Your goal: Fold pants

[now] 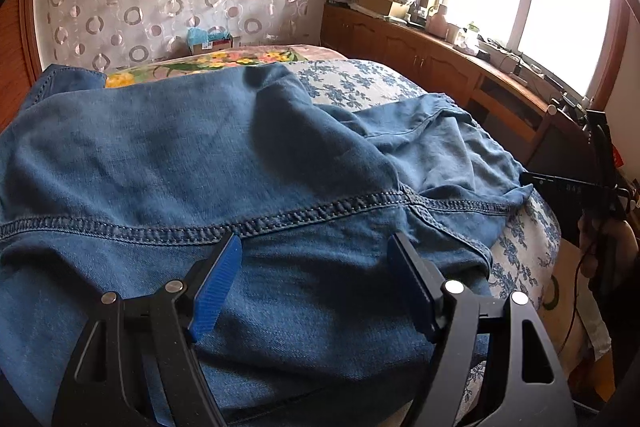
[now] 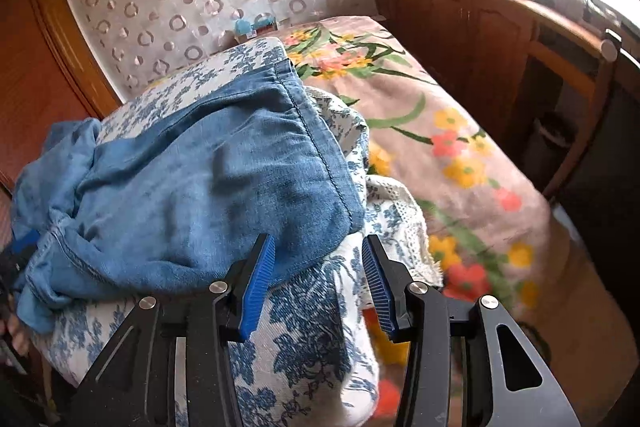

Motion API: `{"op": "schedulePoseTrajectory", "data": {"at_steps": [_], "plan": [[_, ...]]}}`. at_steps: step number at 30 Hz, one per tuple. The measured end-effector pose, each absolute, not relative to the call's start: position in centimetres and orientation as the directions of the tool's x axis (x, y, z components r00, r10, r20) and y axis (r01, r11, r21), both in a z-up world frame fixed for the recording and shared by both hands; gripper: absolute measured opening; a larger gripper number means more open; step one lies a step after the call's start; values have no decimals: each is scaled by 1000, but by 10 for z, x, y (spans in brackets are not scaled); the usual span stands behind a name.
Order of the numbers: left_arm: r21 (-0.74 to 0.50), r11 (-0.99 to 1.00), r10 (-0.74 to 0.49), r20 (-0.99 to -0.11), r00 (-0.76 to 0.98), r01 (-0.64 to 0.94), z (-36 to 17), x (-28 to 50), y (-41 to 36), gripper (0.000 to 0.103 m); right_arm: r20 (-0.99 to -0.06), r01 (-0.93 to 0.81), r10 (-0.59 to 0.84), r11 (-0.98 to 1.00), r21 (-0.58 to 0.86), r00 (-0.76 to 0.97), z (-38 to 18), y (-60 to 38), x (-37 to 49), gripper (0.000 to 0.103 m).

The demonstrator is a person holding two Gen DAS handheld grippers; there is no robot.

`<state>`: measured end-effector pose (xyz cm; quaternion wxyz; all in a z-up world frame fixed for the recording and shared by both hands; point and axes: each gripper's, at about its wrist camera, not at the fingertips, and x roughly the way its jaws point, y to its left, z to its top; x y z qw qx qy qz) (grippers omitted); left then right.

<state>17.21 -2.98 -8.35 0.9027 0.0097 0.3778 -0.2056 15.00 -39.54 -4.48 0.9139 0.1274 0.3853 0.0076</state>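
From my left wrist view the blue denim pants (image 1: pixel 200 155) run off the left and bottom edges, so I can't see their full extent. The small clutter on the long wooden cabinet (image 1: pixel 420 43) is washed out by window glare. In my right wrist view, the flowered pink blanket (image 2: pixel 460 155) blurs toward the lower right.
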Motion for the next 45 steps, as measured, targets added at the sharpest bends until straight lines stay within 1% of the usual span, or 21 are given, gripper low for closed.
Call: {"op": "schedulePoseTrajectory", "data": {"at_steps": [5, 6, 7, 8, 9, 10, 13, 19, 25, 30, 33, 35, 38, 39, 40, 41, 42, 45], "plan": [[-141, 916, -364, -688, 628, 377, -83, 170, -28, 76, -692, 80, 152, 953, 291, 706, -50, -401, 153, 47], [-140, 916, -363, -688, 629, 376, -83, 169, -27, 76, -688, 75, 156, 953, 293, 709, -50, -403, 153, 43], [-140, 917, -362, -687, 630, 374, -83, 168, -27, 76, -684, 70, 157, 954, 292, 713, -50, -403, 153, 35], [-140, 917, -361, -686, 632, 372, -83, 167, -26, 76, -681, 71, 148, 957, 282, 717, -49, -404, 152, 31], [-140, 918, -360, -685, 633, 371, -83, 167, -25, 76, -681, 71, 136, 961, 266, 719, -47, -402, 151, 19], [-142, 919, -359, -685, 634, 368, -82, 166, -24, 76, -678, 72, 121, 966, 249, 726, -46, -399, 150, 13], [-143, 921, -356, -685, 636, 362, -82, 165, -22, 76, -653, 64, 104, 971, 228, 750, -38, -394, 145, 8], [-138, 927, -345, -674, 653, 348, -75, 157, -15, 76, -576, 8, 107, 981, 193, 810, -4, -383, 135, 7], [-139, 936, -332, -647, 687, 322, -58, 143, 1, 76, -482, -139, 183, 982, 128, 857, 52, -338, 129, 6], [-125, 947, -308, -611, 729, 295, -35, 126, 21, 76, -398, -312, 304, 949, 47, 866, 104, -267, 124, 6], [-114, 955, -286, -590, 755, 273, -22, 116, 37, 76, -355, -430, 405, 903, 9, 843, 130, -217, 117, 6], [-110, 961, -269, -580, 769, 253, -16, 112, 47, 76, -344, -510, 480, 860, 4, 807, 142, -185, 113, 6], [-111, 969, -244, -568, 786, 221, -11, 103, 65, 76, -364, -612, 574, 791, 14, 733, 146, -141, 110, 6], [-113, 971, -236, -565, 791, 209, -11, 100, 72, 76, -374, -636, 594, 771, 14, 712, 145, -129, 110, 8], [-115, 973, -230, -564, 793, 200, -11, 99, 77, 76, -391, -653, 604, 757, 8, 694, 142, -118, 111, 17], [-119, 975, -222, -565, 795, 188, -13, 98, 83, 76, -407, -662, 604, 750, -3, 686, 139, -109, 113, 22], [-122, 976, -217, -567, 795, 179, -14, 98, 87, 76, -416, -663, 598, 749, -14, 685, 134, -103, 113, 30], [-133, 979, -201, -580, 789, 152, -23, 99, 99, 76, -450, -676, 600, 737, -9, 661, 119, -93, 115, 30]]}}
